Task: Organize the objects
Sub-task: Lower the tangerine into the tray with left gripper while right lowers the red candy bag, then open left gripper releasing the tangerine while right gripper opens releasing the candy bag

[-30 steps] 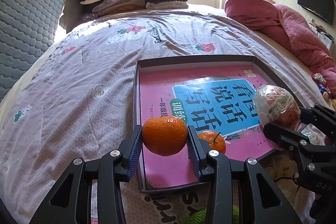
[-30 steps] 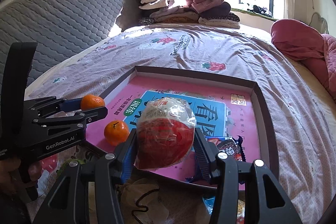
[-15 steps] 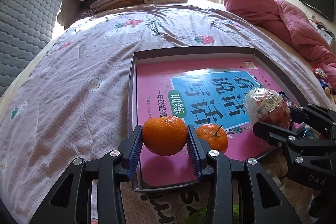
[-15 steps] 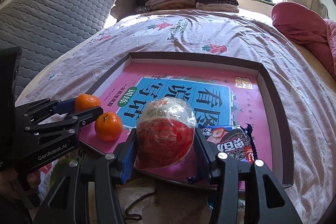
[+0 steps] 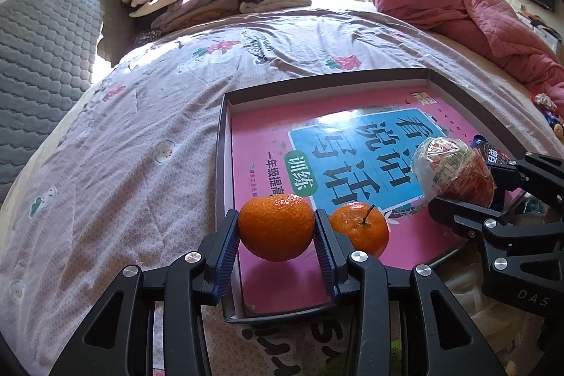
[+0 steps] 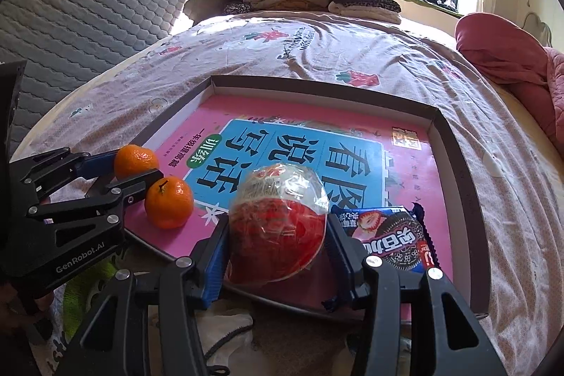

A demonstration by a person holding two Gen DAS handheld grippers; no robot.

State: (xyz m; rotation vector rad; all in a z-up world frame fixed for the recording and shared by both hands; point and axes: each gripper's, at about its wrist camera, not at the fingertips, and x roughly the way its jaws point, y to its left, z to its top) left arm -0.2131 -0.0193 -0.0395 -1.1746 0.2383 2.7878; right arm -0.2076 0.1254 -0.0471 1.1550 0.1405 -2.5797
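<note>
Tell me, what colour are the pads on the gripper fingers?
Blue, with ribbed faces, on black fingers. The left wrist view shows them best.

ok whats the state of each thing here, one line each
left gripper: shut on the held mandarin
held mandarin: clamped above the tray's near edge
second mandarin: resting in the tray, stem up
right gripper: shut on the wrapped snack ball
wrapped snack ball: held, sealed in its plastic
cookie packet: unopened, lying in the tray
tray: lying on the bed
</note>
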